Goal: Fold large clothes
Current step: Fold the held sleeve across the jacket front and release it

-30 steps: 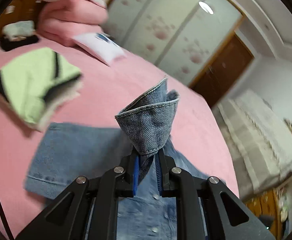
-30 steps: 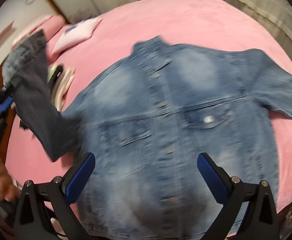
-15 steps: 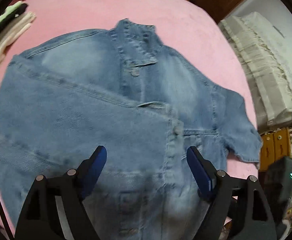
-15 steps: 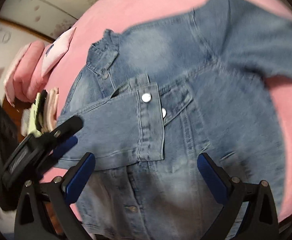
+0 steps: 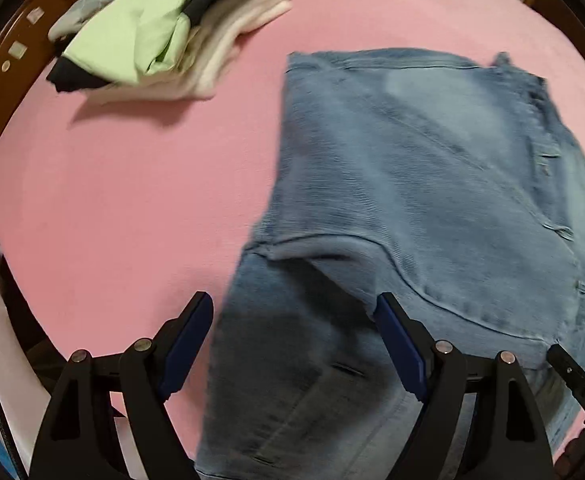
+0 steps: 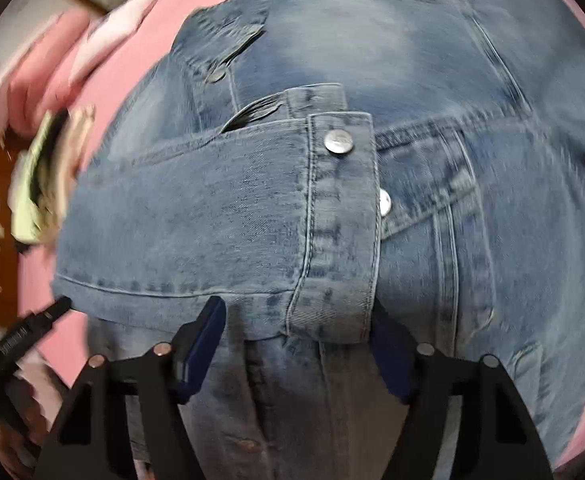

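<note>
A blue denim jacket [image 5: 432,208] lies flat on the pink bed [image 5: 132,220]. Its left sleeve [image 6: 212,216] is folded across the front, cuff with a metal snap [image 6: 338,141] near the button placket. My left gripper [image 5: 292,336] is open and empty, low over the jacket's left edge. My right gripper [image 6: 298,340] is open, close above the folded cuff and the jacket front, holding nothing. The tip of the left gripper [image 6: 36,324] shows at the left of the right wrist view.
A stack of folded clothes [image 5: 164,36], light green on top of cream ones, lies on the bed to the upper left. A wooden headboard [image 5: 8,60] runs along the far left edge. Pink pillows [image 6: 52,76] sit beyond the jacket's collar.
My left gripper let go of the sleeve, now folded across the jacket front, and swung left over the jacket's edge. My right gripper dropped closer to the folded cuff.
</note>
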The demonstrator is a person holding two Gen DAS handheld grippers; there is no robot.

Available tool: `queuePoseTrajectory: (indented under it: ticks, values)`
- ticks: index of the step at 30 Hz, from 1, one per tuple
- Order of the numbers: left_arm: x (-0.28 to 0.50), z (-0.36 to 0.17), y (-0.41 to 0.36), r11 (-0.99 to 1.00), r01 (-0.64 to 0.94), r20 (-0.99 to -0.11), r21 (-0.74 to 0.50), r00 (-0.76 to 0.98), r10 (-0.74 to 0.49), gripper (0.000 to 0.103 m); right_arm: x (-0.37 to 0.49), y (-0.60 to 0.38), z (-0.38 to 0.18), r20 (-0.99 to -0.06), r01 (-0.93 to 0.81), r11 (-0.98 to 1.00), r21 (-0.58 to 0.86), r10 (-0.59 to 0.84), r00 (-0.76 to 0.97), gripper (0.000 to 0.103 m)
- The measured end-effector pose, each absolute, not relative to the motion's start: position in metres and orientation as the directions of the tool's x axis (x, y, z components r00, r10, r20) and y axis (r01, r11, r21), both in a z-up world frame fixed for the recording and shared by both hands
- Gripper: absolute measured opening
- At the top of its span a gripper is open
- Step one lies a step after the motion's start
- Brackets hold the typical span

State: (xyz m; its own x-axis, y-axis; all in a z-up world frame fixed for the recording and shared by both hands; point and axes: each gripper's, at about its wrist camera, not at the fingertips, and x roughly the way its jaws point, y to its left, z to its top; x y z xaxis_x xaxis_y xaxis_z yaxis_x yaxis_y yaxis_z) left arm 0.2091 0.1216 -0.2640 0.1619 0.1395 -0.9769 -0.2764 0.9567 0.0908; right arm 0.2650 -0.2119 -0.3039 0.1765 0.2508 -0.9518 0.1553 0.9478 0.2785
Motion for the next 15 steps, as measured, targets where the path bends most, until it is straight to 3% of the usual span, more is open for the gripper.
queuePoseTrajectory:
  ticks: [1,5,15]
  values:
    - [0.210,-0.266,0.125,0.956,-0.280,-0.979,0.087,0.154,0.134,0.081,0.268,-0.211,-0.304,-0.956,0.143,0.955,0.260,0.234,0.175,0.033]
    - [0.216,-0.274,0.125,0.956,-0.280,-0.981,0.089,0.140,0.133,0.081,0.280,-0.213,-0.293,-0.933,0.149,0.937,0.316,0.278,0.229,0.022]
    - [0.232,-0.272,0.101,0.975,-0.197,-0.969,0.107,0.201,0.146,0.082,0.307,-0.230,-0.189,-0.812,0.029,0.977,0.213,0.161,0.562,0.017]
